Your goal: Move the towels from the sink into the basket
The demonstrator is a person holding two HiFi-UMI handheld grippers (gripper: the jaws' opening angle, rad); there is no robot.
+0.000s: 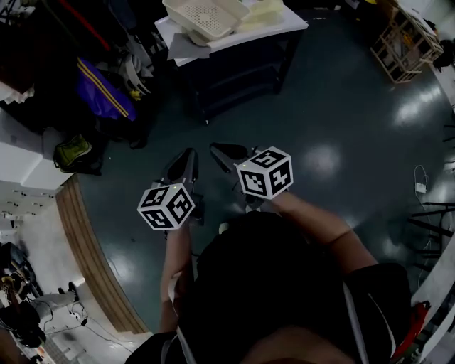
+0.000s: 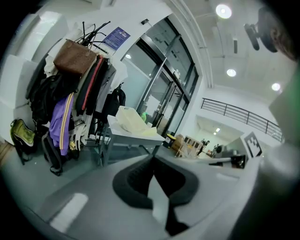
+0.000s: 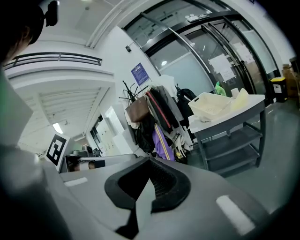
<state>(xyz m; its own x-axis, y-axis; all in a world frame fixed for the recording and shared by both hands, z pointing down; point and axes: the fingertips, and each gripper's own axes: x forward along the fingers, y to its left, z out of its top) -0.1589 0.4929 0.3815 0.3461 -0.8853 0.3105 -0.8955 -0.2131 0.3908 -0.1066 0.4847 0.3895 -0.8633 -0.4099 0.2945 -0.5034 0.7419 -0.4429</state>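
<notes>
Currently both hand-held tools hang over the dark glossy floor [image 1: 320, 106], close to the person's body and well apart from the white-topped table [image 1: 281, 28]. The left gripper [image 1: 189, 155] has its 2 jaws pressed together with nothing between them, and the right gripper [image 1: 217, 149] is likewise closed and empty. On that table, pale yellow folded towels [image 1: 264, 11] lie just beside a cream perforated plastic tub [image 1: 206, 15].

This looks like a large lab or workshop hall with a polished dark floor [image 1: 334, 121]. Left of the shelved metal table [image 1: 281, 27] stands a rack crowded with coats and bags [image 2: 75, 89]. Behind the table are tall glass doors [image 2: 164, 89], and to its right a balcony railing [image 2: 239, 112].
</notes>
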